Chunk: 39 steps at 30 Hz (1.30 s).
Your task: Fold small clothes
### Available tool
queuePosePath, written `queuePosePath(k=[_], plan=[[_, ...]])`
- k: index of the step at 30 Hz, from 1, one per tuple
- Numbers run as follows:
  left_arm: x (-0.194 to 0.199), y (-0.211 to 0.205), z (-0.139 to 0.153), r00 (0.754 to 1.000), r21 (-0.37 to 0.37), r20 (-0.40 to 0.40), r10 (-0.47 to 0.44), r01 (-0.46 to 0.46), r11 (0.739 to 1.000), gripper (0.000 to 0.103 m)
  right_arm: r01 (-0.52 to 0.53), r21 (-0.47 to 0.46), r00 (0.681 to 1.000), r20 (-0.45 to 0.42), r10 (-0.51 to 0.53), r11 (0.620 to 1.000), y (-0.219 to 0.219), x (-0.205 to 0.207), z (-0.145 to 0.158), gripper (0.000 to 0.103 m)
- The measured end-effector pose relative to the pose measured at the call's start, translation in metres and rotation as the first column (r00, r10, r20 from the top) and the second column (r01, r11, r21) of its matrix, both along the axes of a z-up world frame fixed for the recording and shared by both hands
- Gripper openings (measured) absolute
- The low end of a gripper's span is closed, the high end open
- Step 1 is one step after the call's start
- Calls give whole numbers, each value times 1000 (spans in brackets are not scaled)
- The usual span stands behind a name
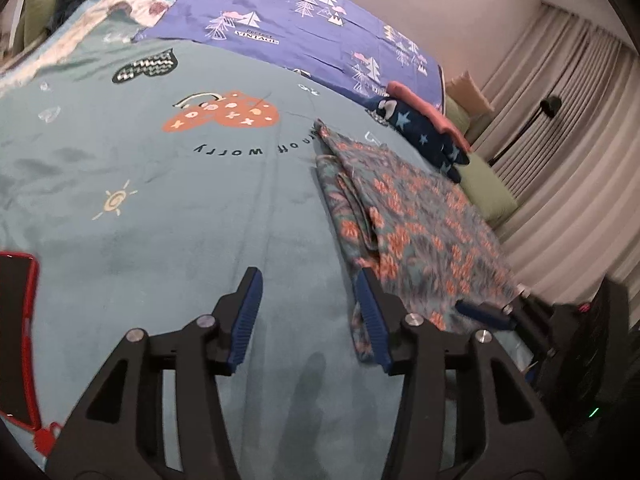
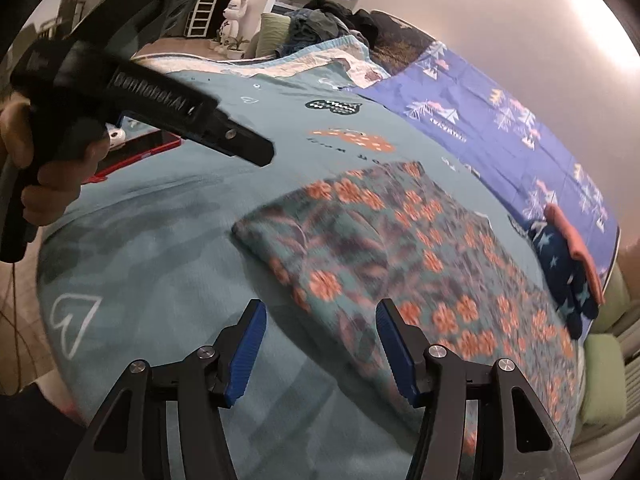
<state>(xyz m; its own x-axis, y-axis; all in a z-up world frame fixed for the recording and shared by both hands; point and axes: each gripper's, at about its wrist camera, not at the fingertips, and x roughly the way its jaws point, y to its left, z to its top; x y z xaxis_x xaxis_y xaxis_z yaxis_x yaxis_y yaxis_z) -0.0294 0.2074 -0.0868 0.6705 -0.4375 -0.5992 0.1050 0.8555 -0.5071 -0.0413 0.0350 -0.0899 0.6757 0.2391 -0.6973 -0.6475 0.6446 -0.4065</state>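
A teal garment with orange flowers (image 1: 416,220) lies folded on the teal blanket (image 1: 160,200), right of centre in the left wrist view. It also fills the middle of the right wrist view (image 2: 400,248). My left gripper (image 1: 308,312) is open and empty, just above the blanket at the garment's near left edge. My right gripper (image 2: 320,344) is open and empty, hovering over the garment's near corner. The right gripper's fingers (image 1: 484,312) show at the garment's near right edge in the left wrist view. The left gripper's body (image 2: 160,108) crosses the upper left of the right wrist view.
A dark blue star-print garment (image 1: 424,132) with a pink piece (image 1: 428,108) on it lies beyond the floral one. A purple sheet with tree prints (image 1: 304,28) covers the far side. A red-cased phone (image 1: 16,336) lies at the left. Curtains (image 1: 568,152) hang at the right.
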Motion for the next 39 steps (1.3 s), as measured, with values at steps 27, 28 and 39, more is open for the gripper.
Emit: queuePosePath(k=[27, 28, 39], plan=[[161, -34, -24, 943, -348, -78, -324, 278, 895, 63, 50, 79, 996, 63, -55, 996, 35, 13, -2, 58], [164, -37, -23, 942, -344, -79, -326, 281, 896, 63, 33, 73, 997, 65, -38, 997, 37, 9, -3, 58], [179, -47, -17, 941, -245, -173, -291, 245, 938, 18, 81, 178, 995, 42, -90, 981, 28, 24, 6, 6]])
